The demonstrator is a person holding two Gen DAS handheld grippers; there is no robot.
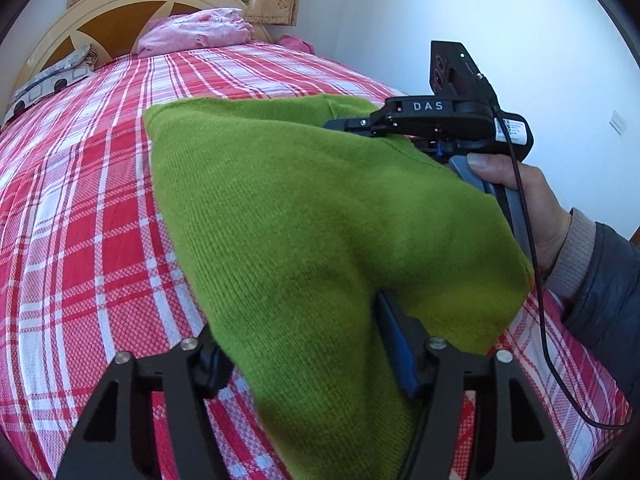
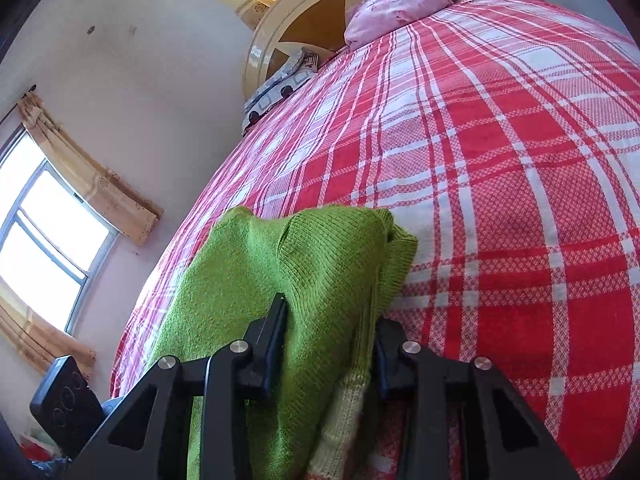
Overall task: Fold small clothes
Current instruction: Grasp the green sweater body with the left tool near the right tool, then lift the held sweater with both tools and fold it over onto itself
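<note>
A green knit sweater (image 1: pixel 280 208) lies on the red and white plaid bed (image 1: pixel 80 220), its near part lifted. My left gripper (image 1: pixel 304 352) is shut on the sweater's near edge, the cloth bunched between its fingers. My right gripper (image 1: pixel 340 124) shows at the sweater's right side in the left wrist view, held by a hand, shut on the cloth. In the right wrist view the right gripper (image 2: pixel 328 340) holds a thick fold of the green sweater (image 2: pixel 320 264), with a pale cream band (image 2: pixel 344 412) showing beneath.
A pink bundle (image 1: pixel 196 32) and a patterned pillow (image 1: pixel 52 76) lie at the headboard (image 1: pixel 120 12). A wall is to the right. A window with yellow curtains (image 2: pixel 48 232) is at the left of the right wrist view.
</note>
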